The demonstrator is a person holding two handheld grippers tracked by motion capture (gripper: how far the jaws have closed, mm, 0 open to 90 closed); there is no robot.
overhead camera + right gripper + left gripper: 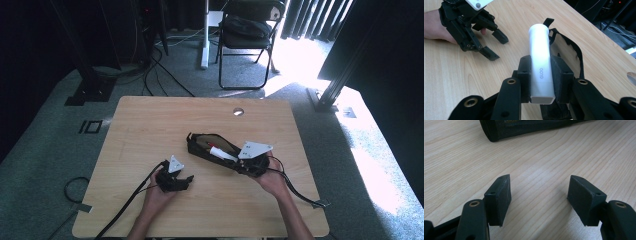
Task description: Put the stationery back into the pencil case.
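A white glue stick (540, 62) marked GLOO lies lengthwise between the pads of my right gripper (541, 72), which is shut on it. The stick (223, 153) hangs just over an open black pencil case (210, 146) near the table's middle, and something red shows inside the case. Under the stick, the case's dark opening and strap (566, 47) show in the right gripper view. My left gripper (189, 179) rests low on the table to the case's left, open, with bare wood between its jaws (539, 195). One end of the case (524, 128) lies ahead of it.
The wooden table (150, 125) has a round cable hole (238, 111) near its far edge. Cables trail from both grippers off the near edge. A black folding chair (247, 35) and stand legs are on the carpet beyond the table.
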